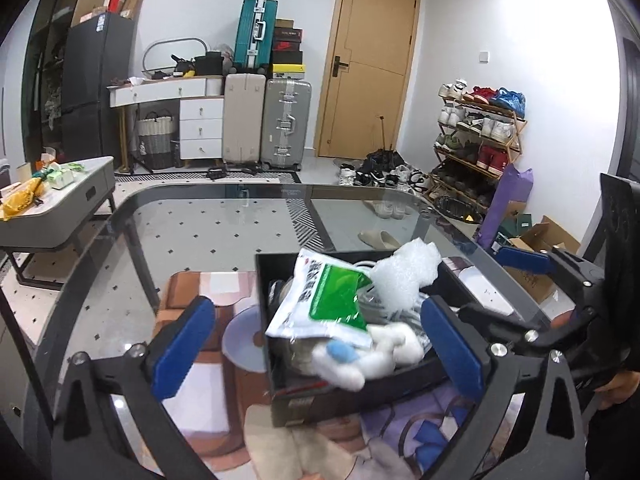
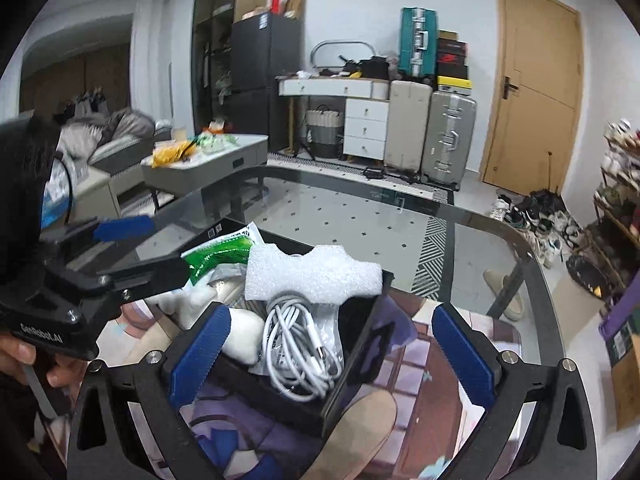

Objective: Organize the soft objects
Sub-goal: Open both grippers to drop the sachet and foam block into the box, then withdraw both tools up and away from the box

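Since black box (image 1: 280, 396) on glass desk (image 1: 224, 216) already holds pouch (image 1: 328, 300), foam (image 2: 312, 272), cable (image 2: 300, 344), plush (image 1: 360, 356), sorting looks near done; both grippers' jaws wide open, empty: left gripper (image 1: 320, 344), right gripper (image 2: 332, 356).

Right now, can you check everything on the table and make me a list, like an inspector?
Surface: glass table, patterned mat under the box.
Job's things: black box holds a green-and-white packet, white foam piece and white plush toy; the packet and foam stick up above the rim.
Clutter: nothing seen on the glass beyond the box.
Grippers: left gripper open, fingers either side of the box, pressing nothing; right gripper open over the box.
Cables: coiled white cable in the box, under the foam.
Surroundings: suitcases, wooden door, shoe rack, low side table.
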`<state>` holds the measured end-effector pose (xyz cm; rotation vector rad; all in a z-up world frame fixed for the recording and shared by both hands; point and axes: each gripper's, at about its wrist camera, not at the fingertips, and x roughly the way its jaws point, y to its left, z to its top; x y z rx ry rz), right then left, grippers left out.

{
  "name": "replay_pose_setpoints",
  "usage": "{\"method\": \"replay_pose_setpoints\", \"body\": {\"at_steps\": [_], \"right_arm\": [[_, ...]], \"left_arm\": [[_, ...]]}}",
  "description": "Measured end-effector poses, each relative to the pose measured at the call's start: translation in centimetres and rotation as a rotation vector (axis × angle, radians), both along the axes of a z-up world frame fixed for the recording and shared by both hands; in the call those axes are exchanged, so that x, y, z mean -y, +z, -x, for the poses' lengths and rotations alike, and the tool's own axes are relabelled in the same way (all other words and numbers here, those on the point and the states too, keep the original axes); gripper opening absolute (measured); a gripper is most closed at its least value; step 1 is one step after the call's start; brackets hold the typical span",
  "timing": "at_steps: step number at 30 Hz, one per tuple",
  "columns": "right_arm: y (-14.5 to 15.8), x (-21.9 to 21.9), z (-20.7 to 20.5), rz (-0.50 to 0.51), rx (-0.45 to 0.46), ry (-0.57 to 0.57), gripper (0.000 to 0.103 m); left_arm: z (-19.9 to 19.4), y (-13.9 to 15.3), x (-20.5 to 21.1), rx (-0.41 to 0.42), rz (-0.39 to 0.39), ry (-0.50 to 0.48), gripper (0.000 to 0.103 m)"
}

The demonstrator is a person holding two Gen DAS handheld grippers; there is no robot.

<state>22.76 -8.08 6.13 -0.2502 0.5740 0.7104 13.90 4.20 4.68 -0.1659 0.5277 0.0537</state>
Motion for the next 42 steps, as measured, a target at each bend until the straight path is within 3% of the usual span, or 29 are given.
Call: {"method": "replay_pose_setpoints", "body": {"at_steps": [7, 11, 21, 42], "right_arm": [[0.3, 2.7, 2.6, -0.098, 0.027, -0.078, 0.102], [0.3, 3.5, 3.7, -0.101, 0.04, -0.084, 0.102], [-0.1, 4.4, 5.8, -0.119, 0.074, -0.068, 0.102], [-0.5, 4.3, 6.6, -0.122, 0.123, -0.074, 0.102]], "left_arm": [[2.7, -0.9, 0.6, 0.013, -0.074, 0.025, 0.103], [3.9, -0.9, 0.7, 0.043, -0.083, 0.035, 0.103], [5.4, -0.8, -0.1, 0.097, -0.068, 0.058, 0.103], [5.7, -1.3, 0.6, 0.111, -0.085, 0.058, 0.103]]}}
